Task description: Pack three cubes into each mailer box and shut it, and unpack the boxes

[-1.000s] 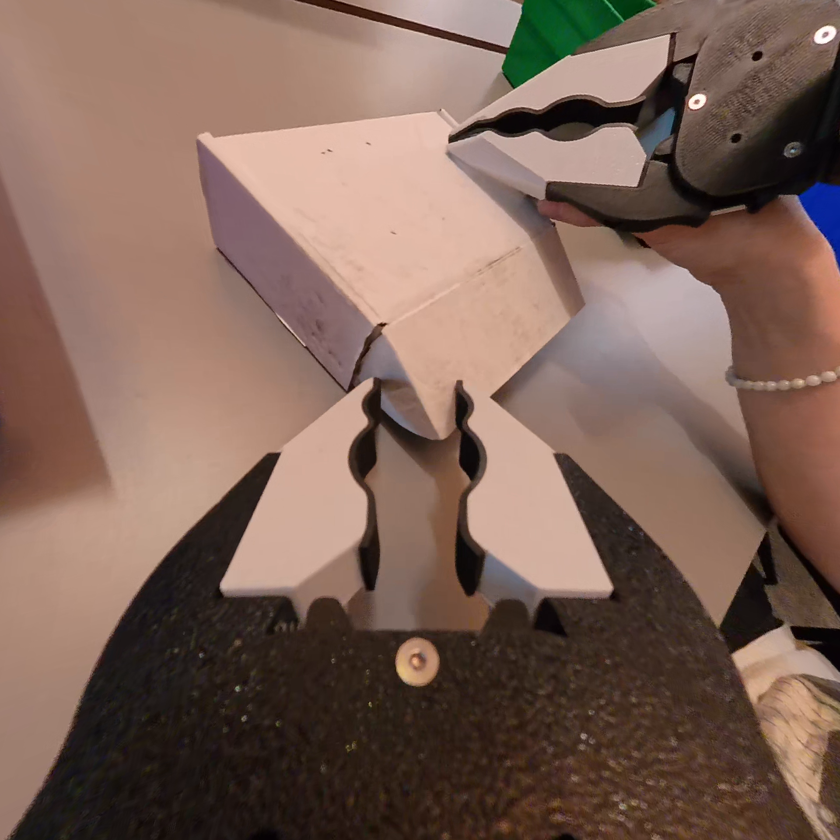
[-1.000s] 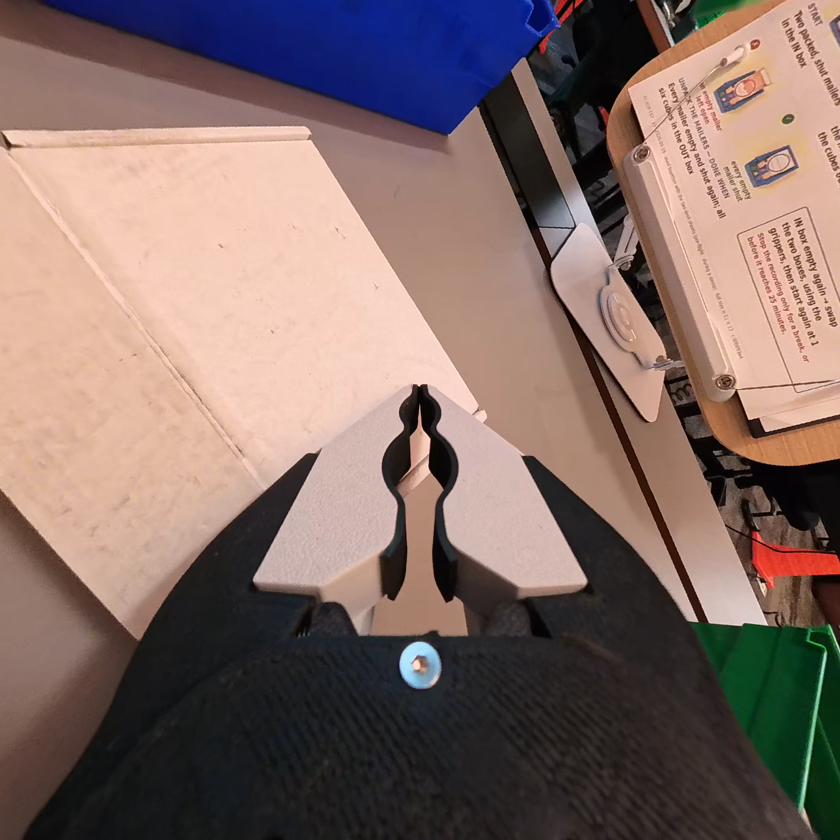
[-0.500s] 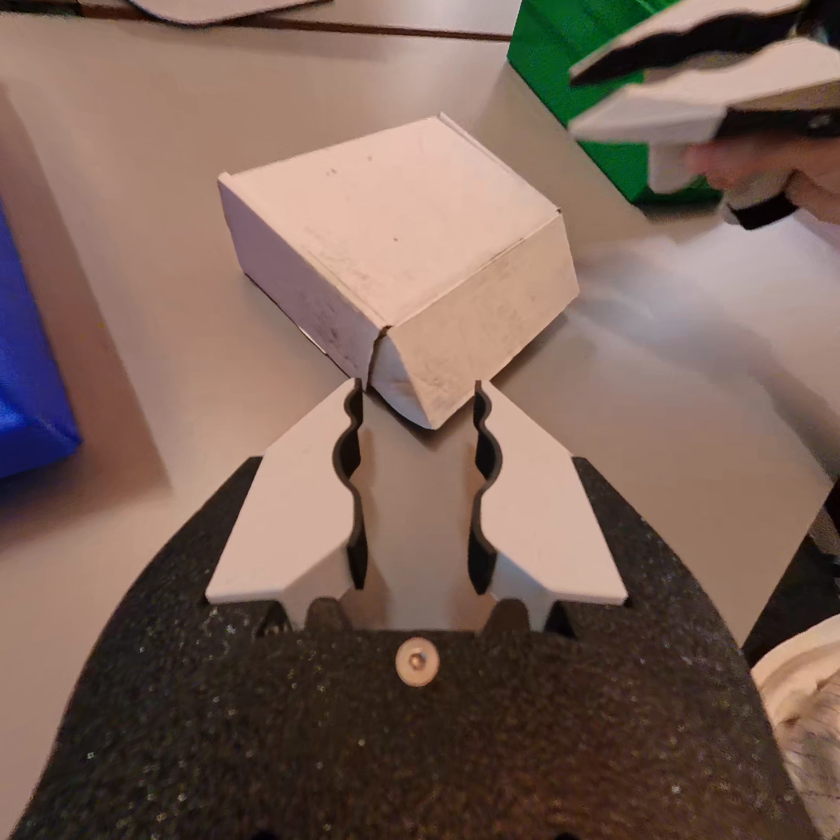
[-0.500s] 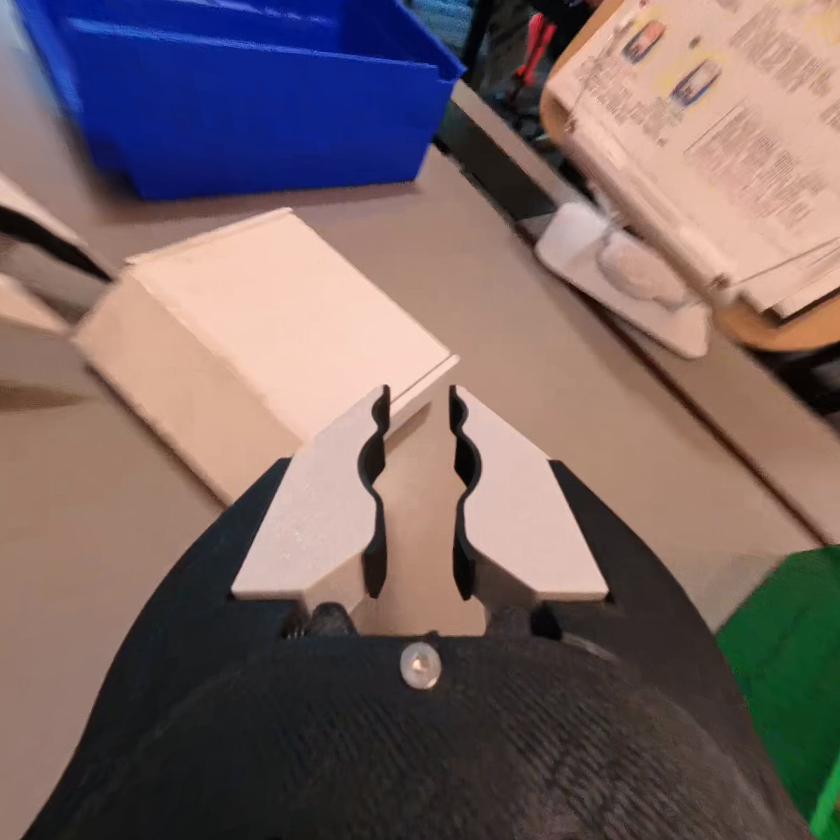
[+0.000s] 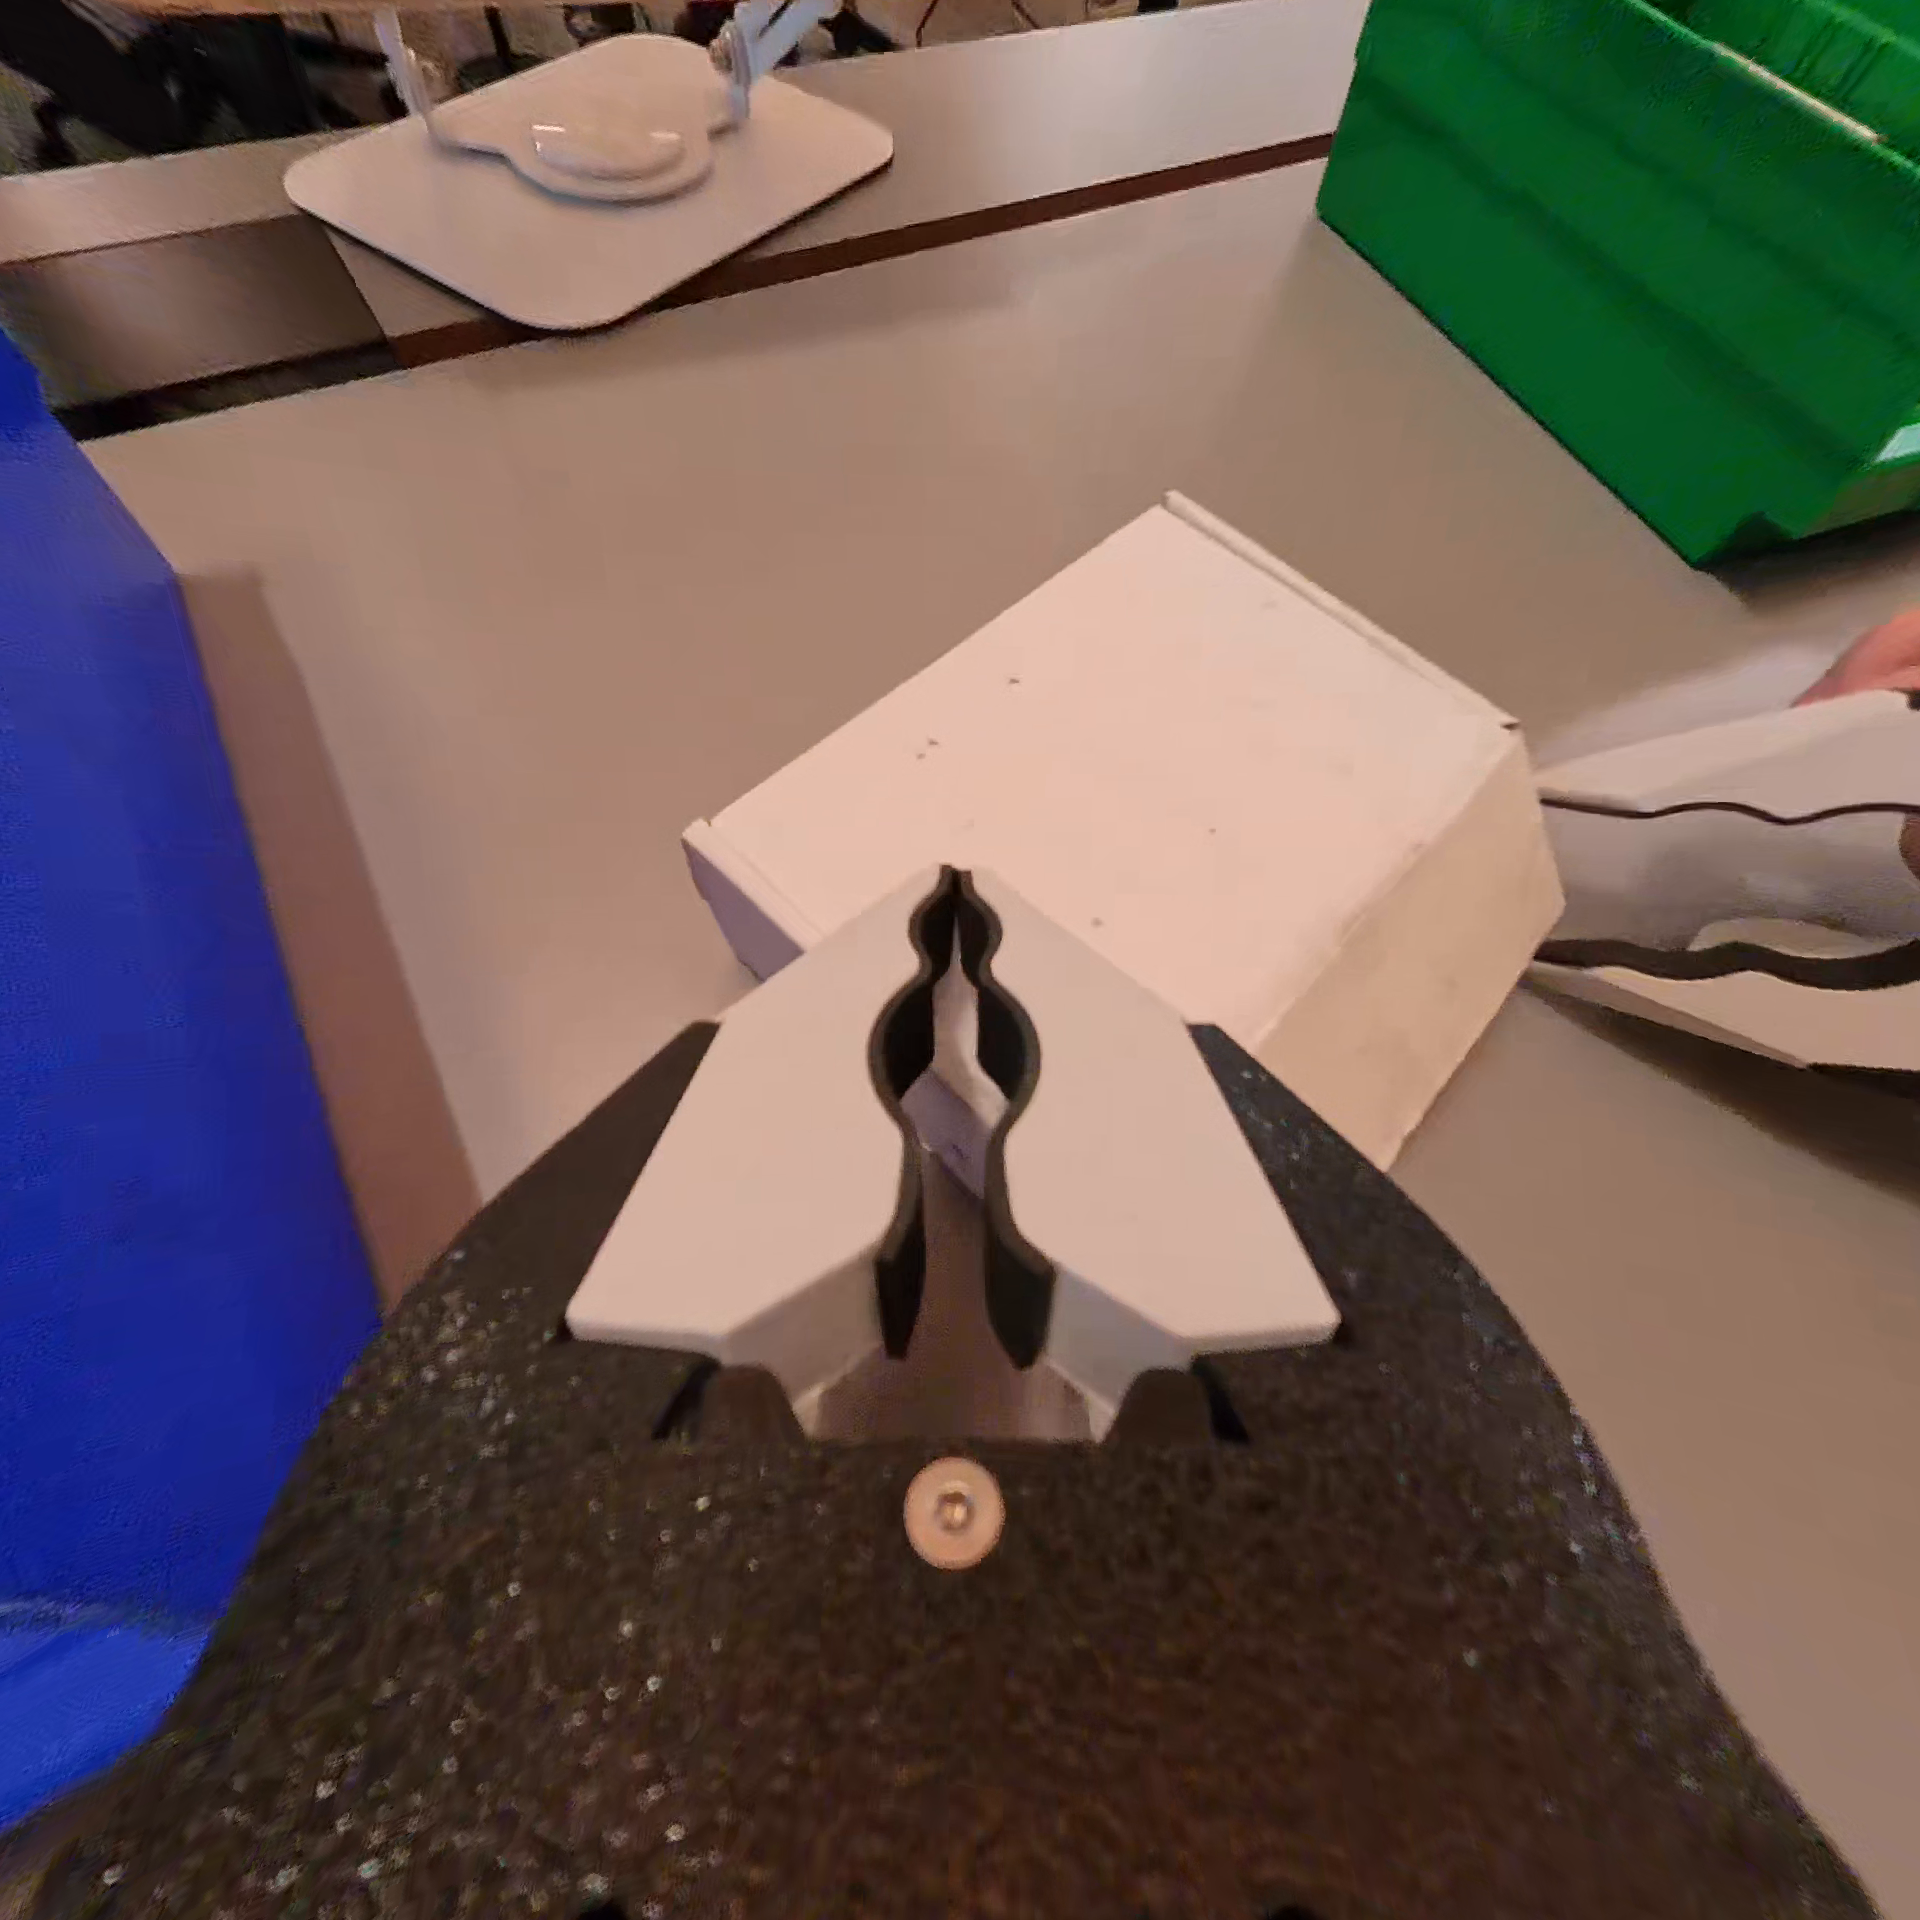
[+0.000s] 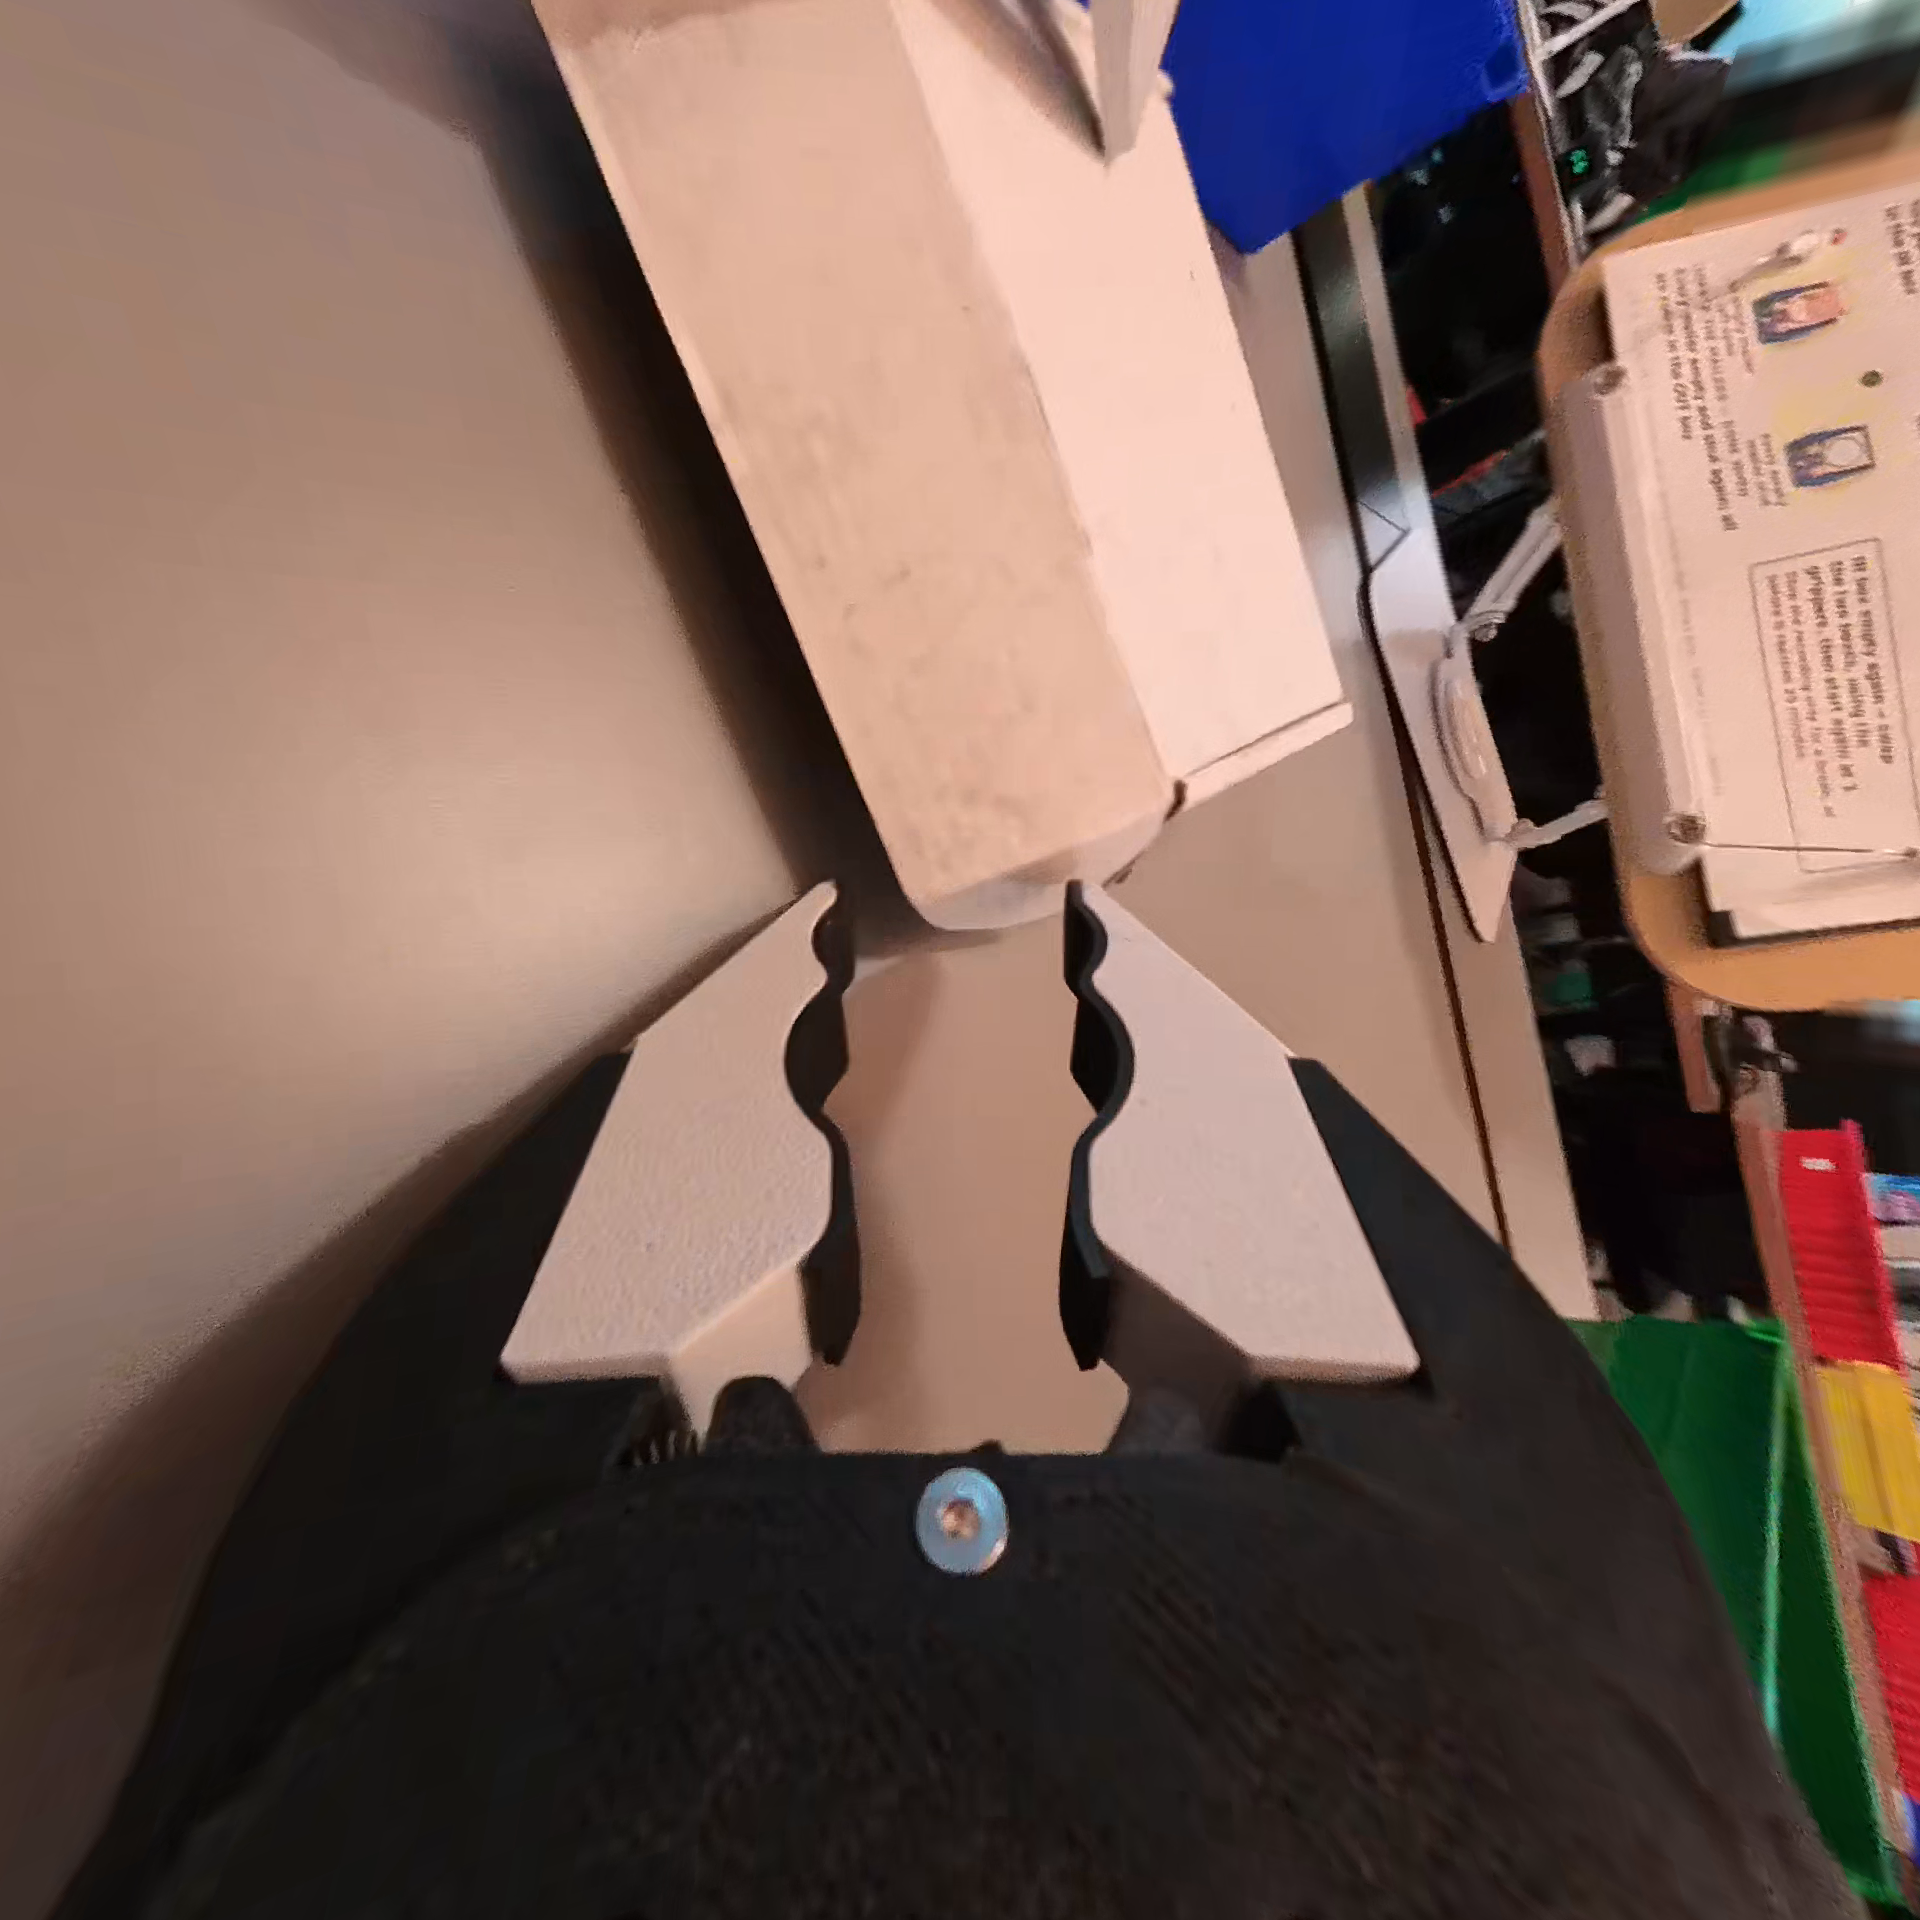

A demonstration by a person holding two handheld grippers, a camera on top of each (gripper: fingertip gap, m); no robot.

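Observation:
A closed white mailer box (image 5: 1143, 831) lies on the grey table; no cubes show. My left gripper (image 5: 956, 906) is shut, its tips together over the box's near left corner, and I cannot tell whether it touches the lid. My right gripper (image 6: 951, 914) is open, and a rounded bottom corner of the box (image 6: 935, 468) sits just ahead of its tips, between them. In the left wrist view the right gripper's fingers (image 5: 1714, 769) reach in from the right edge to the box's right side.
A blue bin (image 5: 104, 935) stands close on the left and a green bin (image 5: 1662, 260) at the far right. A white stand base (image 5: 592, 177) sits past the table's far edge. A clipboard with a printed sheet (image 6: 1766, 499) hangs beyond the table.
My left gripper closed and rose over the box's near corner. My right gripper opened, left the lid and dropped to the box's right corner. The box now lies flat and shut.

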